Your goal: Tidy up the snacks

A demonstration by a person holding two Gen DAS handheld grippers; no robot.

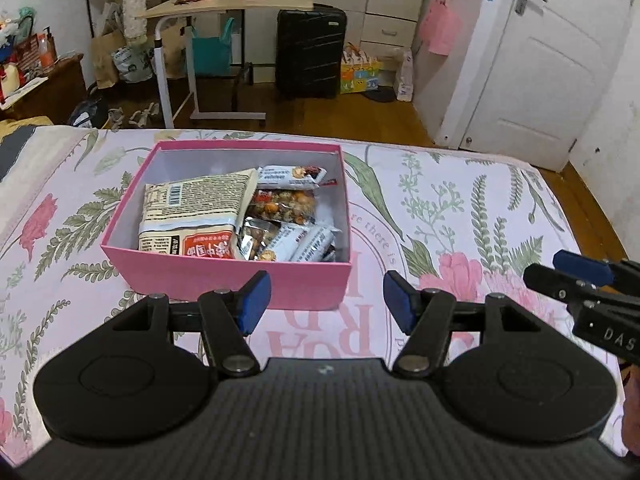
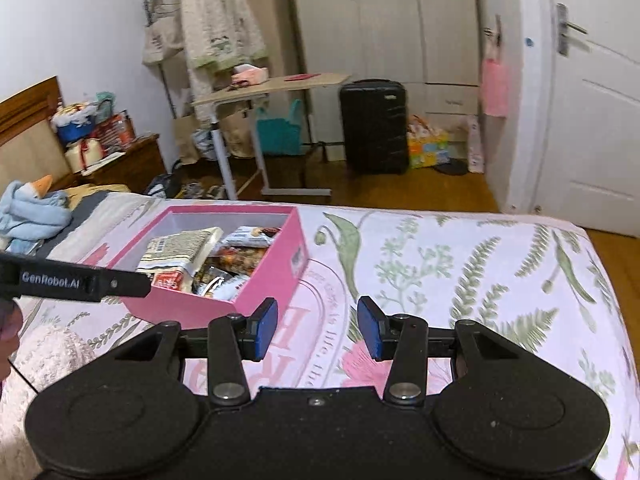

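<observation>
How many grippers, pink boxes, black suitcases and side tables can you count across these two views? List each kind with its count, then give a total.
grippers: 2, the left gripper and the right gripper
pink box: 1
black suitcase: 1
side table: 1
total: 5

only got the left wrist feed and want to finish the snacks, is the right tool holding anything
observer: No, the right tool is open and empty above the bed.
operator: whats on the bed further left
observer: A crumpled blue cloth lies there, left of the pink box.
operator: anything on that box's right outer wall
observer: A small dark label is stuck on it.
</observation>
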